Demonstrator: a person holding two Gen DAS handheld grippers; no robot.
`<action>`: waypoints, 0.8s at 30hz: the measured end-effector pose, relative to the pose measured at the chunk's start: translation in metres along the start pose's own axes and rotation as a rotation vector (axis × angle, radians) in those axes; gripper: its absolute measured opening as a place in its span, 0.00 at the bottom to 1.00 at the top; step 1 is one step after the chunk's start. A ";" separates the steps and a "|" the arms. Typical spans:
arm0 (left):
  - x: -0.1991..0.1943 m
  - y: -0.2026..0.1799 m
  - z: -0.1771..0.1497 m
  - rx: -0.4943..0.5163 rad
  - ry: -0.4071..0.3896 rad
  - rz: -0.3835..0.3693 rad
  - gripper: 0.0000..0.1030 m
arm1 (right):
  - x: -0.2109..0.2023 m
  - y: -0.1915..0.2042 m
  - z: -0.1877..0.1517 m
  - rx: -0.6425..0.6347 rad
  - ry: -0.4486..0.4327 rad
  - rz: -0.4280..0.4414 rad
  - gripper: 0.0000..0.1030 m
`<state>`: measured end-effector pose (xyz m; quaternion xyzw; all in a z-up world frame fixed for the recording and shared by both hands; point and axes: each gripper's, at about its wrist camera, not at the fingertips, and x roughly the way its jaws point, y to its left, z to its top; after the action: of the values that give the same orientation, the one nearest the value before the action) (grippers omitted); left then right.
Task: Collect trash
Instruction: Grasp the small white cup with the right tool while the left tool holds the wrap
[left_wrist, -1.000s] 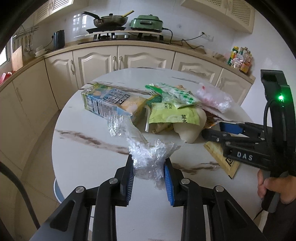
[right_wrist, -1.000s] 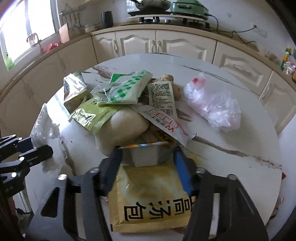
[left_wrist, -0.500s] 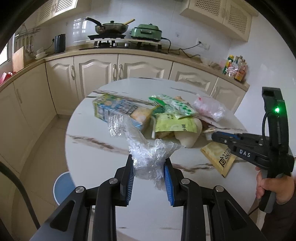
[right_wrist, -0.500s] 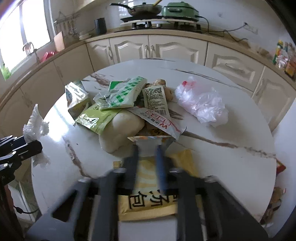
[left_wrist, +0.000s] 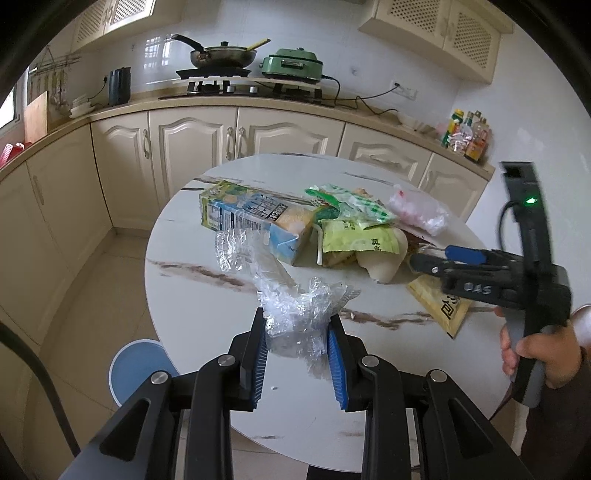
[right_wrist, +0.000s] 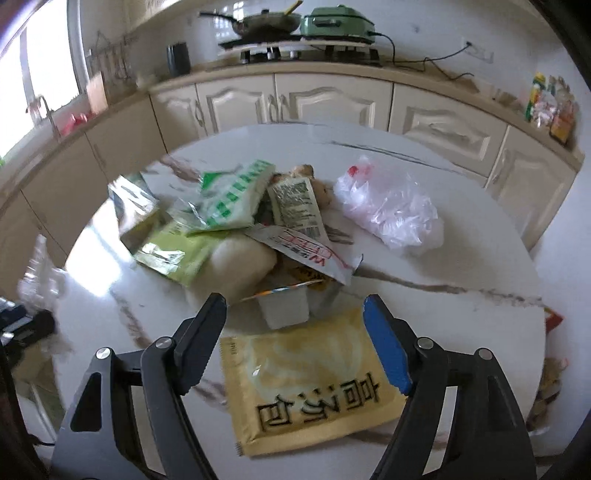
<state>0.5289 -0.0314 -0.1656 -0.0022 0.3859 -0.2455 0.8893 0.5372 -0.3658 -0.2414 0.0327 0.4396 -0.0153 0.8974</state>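
**Left tool grips clear wrap; right tool open over the pile**

The left tool (left_wrist: 297, 347) is closed most of the way on a crumpled wad of clear wrap (left_wrist: 295, 314), its blue pads pressing the wad from both sides. The wrap is held up off the round marble table (left_wrist: 207, 306), and a loose tail of it trails up and away toward the carton (left_wrist: 255, 221).

The right tool (right_wrist: 293, 332) has just been opening and now stands wide, with nothing pinched between the pads. Between its fingers, untouched, lie a small white tub (right_wrist: 286, 306) with a peeled foil lid and, nearer the camera, the top of a flat yellow sachet (right_wrist: 314, 384). In the left view a hand (left_wrist: 543, 350) holds this tool by its grip, at the table's right edge.

The rest of the trash sits in a heap mid-table: the carton lying on its side at the left, a green packet (left_wrist: 354, 240), a green-and-white checked bag (right_wrist: 232, 199), a pale lump (right_wrist: 240, 262) under them that may be dough or a bun, and a white wrapper with red print (right_wrist: 306, 254). A clear bag (right_wrist: 391, 210) lies apart on the right of the heap. The right view is blurred at its left side.

A blue stool (left_wrist: 140, 369) stands on the floor beside the table.
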 end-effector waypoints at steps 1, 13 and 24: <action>-0.001 0.000 0.000 0.000 0.000 0.000 0.25 | 0.004 0.000 0.001 -0.003 0.009 0.001 0.70; 0.005 -0.003 0.002 0.000 0.019 0.007 0.25 | 0.026 -0.001 0.003 -0.023 0.038 0.064 0.43; 0.001 -0.001 0.002 0.008 0.015 -0.003 0.25 | 0.002 -0.012 -0.012 0.021 -0.010 0.033 0.37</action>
<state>0.5303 -0.0334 -0.1646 0.0027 0.3913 -0.2486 0.8861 0.5286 -0.3768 -0.2507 0.0495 0.4345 -0.0052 0.8993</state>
